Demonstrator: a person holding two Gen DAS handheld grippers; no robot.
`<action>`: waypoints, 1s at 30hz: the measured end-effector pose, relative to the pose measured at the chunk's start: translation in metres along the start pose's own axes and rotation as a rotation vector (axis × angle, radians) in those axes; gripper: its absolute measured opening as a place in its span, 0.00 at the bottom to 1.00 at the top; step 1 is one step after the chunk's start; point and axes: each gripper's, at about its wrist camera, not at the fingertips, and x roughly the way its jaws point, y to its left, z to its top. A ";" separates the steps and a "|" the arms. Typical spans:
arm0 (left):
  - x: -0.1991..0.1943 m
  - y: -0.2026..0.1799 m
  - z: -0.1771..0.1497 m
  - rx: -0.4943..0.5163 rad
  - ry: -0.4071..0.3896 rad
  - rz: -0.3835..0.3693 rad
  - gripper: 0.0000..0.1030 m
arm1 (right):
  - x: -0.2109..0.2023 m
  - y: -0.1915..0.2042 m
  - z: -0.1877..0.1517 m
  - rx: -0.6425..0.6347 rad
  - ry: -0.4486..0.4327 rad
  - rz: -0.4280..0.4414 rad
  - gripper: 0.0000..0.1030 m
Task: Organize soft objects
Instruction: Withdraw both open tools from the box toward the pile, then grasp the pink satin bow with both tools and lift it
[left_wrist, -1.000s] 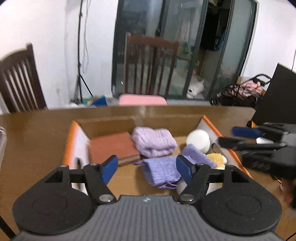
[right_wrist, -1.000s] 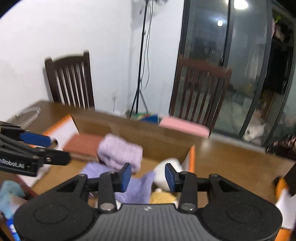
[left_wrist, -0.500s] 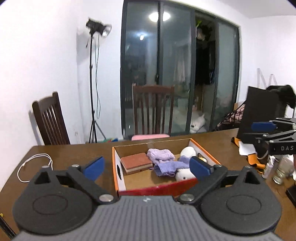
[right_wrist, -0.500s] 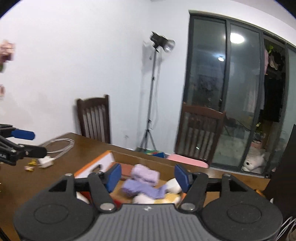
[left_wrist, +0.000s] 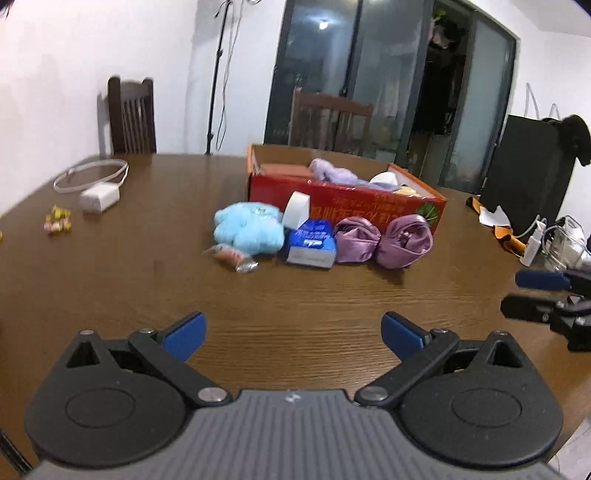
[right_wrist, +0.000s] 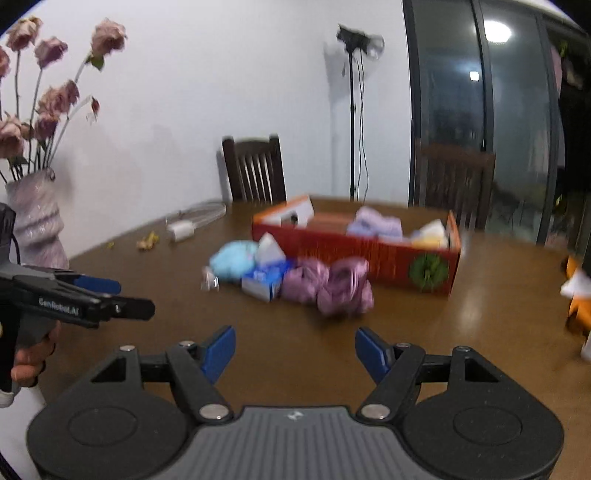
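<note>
A red cardboard box (left_wrist: 369, 206) stands mid-table and holds lilac knitted cloths (left_wrist: 332, 171), a brown block and a white ball. In front of it lie a light blue plush (left_wrist: 247, 229), a blue tissue pack (left_wrist: 312, 243) and two purple satin bundles (left_wrist: 382, 242). My left gripper (left_wrist: 291, 326) is open wide over bare table, well short of these things. My right gripper (right_wrist: 295, 341) is also back from the purple bundles (right_wrist: 328, 284); its jaws are opening with nothing between them. Each gripper shows at the edge of the other's view.
A white charger with its cable (left_wrist: 99, 197) and small sweets (left_wrist: 57, 219) lie at the left. A vase of dried roses (right_wrist: 35, 229) stands near the left edge. Black gear (left_wrist: 528, 173) and bottles crowd the right. Chairs stand behind the table.
Both grippers have pulled back from over the box to the near side of the table and sunk a little. Both sets of jaws have spread wider. The items in front of the box have come into view.
</note>
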 end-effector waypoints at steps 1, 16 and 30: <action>0.002 0.001 0.003 -0.010 0.003 -0.001 1.00 | 0.002 -0.001 -0.001 0.010 0.005 -0.012 0.69; 0.116 -0.030 0.061 0.066 -0.039 -0.038 0.70 | 0.127 -0.066 0.039 0.225 -0.002 -0.036 0.58; 0.169 -0.049 0.066 0.155 -0.001 -0.164 0.30 | 0.177 -0.112 0.023 0.431 0.086 0.104 0.34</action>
